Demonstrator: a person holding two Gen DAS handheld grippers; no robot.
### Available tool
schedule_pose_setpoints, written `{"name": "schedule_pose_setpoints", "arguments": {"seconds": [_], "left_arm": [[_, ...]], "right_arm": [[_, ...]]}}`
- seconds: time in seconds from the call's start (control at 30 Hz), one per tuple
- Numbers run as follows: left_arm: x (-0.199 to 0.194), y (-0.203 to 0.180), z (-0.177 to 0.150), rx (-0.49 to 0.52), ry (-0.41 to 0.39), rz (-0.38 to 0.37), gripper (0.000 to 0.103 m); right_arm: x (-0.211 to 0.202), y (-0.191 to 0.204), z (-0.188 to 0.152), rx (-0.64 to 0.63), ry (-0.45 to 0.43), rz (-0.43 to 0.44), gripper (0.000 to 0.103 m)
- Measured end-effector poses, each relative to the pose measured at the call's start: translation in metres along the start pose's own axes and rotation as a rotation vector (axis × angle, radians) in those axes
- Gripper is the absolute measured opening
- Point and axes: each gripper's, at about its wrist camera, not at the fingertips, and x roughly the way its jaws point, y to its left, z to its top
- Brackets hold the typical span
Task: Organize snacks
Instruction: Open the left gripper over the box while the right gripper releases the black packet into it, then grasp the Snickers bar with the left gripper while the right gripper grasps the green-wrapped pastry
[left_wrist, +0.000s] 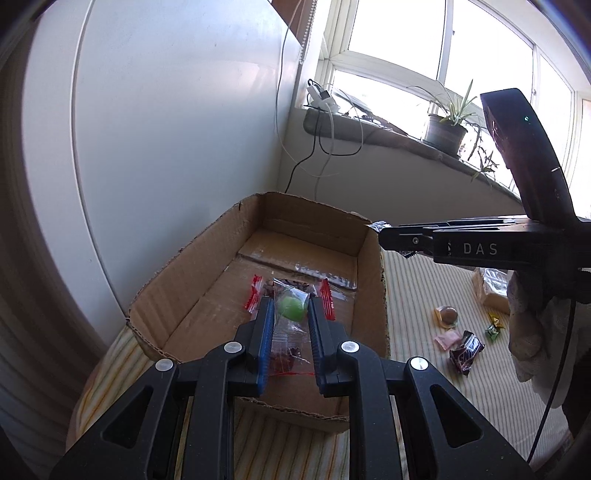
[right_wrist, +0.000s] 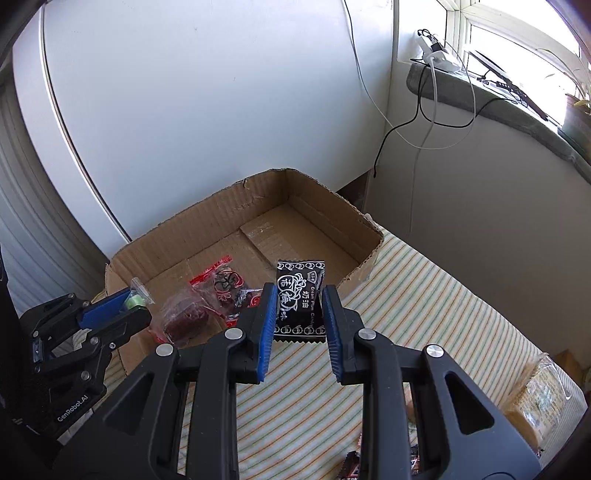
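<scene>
An open cardboard box (left_wrist: 177, 269) (right_wrist: 325, 206) stands on a striped cloth. My left gripper (left_wrist: 291, 314) is shut on a clear snack bag holding a green sweet (left_wrist: 293, 308) and dark red pieces, held over the box's near end; the same bag shows in the right wrist view (right_wrist: 181, 314). A red-printed wrapped snack (right_wrist: 225, 284) lies in the box. My right gripper (right_wrist: 300, 295) is shut on a black cream plum candy packet (right_wrist: 300, 291), held over the box's right wall. In the left wrist view it (left_wrist: 384, 230) is at the box's far right corner.
Loose snacks lie on the cloth right of the box: a round brown one (left_wrist: 447, 315), a pink one (left_wrist: 448, 339), a dark wrapper (left_wrist: 466, 350), a green one (left_wrist: 493, 329) and a bagged cake (right_wrist: 535, 398). A white wall is behind the box; a windowsill with a plant (left_wrist: 445, 129) is at right.
</scene>
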Motion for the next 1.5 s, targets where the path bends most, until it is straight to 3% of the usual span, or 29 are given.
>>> {"name": "schedule_pose_setpoints", "arguments": {"seconds": [0.43, 0.53, 0.6, 0.67, 1.5], "left_arm": [[0.006, 0.007, -0.001, -0.009, 0.002, -0.002, 0.018], [0.006, 0.007, -0.001, -0.014, 0.003, 0.001, 0.024], [0.006, 0.008, -0.001, -0.023, 0.0, 0.001, 0.034], [0.004, 0.008, -0.001, -0.024, -0.002, 0.0, 0.041], [-0.028, -0.032, -0.001, 0.061, -0.035, -0.005, 0.042]], "right_arm": [[0.028, 0.013, 0.015, -0.034, 0.016, -0.005, 0.026], [0.026, 0.015, 0.016, -0.043, 0.013, -0.008, 0.027], [0.023, 0.016, 0.017, -0.04, 0.003, -0.015, 0.047], [0.018, 0.015, 0.017, -0.04, -0.016, -0.025, 0.056], [-0.054, 0.001, -0.009, 0.002, -0.078, -0.081, 0.056]]}}
